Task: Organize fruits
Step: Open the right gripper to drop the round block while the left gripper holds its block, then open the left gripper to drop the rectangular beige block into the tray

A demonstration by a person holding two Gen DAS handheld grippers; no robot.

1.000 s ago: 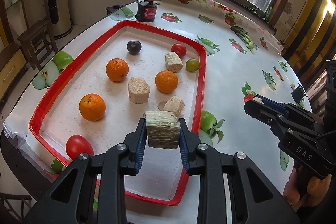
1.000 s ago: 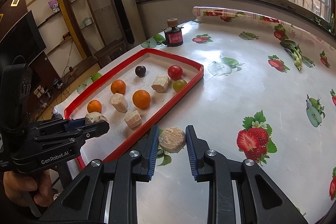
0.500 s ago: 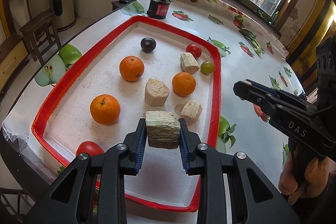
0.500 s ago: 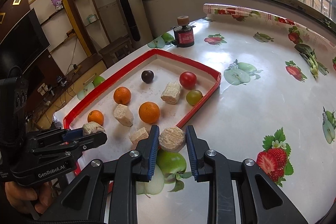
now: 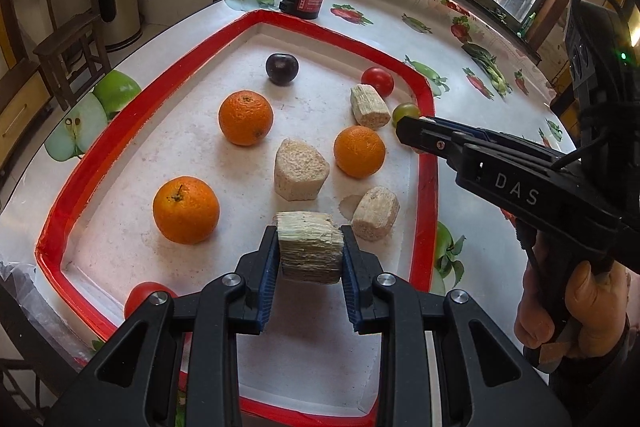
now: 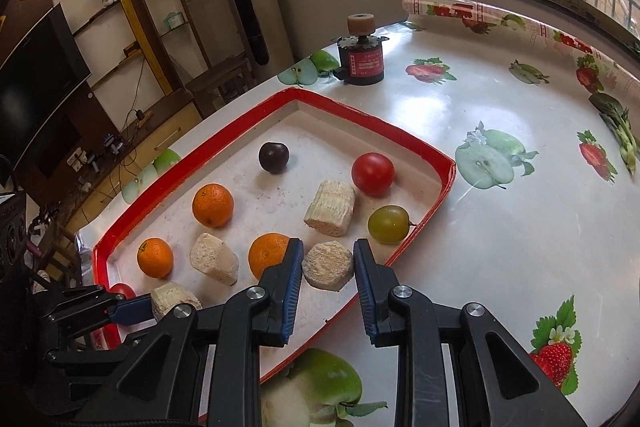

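I have a pale fibrous chunk (image 5: 310, 253) clamped between the pads of my left gripper (image 5: 310, 259), held above the near part of the red-rimmed tray (image 5: 426, 187); my right gripper (image 6: 326, 267) is clenched on a second, rounder pale chunk (image 6: 328, 265), over the tray's near right corner, just inside the rim. Neither piece is set down yet, so both hands are mid-delivery.

By the look of it most of the sorting is done; the tray already holds three oranges (image 5: 186, 209), a dark plum (image 5: 282, 67) at the far end, a red tomato (image 6: 373, 173) and a green grape-like fruit (image 6: 388, 223) at the far right, another red tomato (image 5: 146, 297) at the near left corner, half hidden under my left gripper, and three more pale chunks (image 5: 300, 174) lying loose among them. On the fruit-print tablecloth (image 6: 500, 239) outside the tray I see no loose fruit, only a small red-labelled motor (image 6: 362, 61) beyond the far rim.

What is left, I judge, is to lower these two chunks onto bare tray floor and let go; open room lies near the front edge under my left hand; whether the pieces then want grouping by kind I cannot tell.
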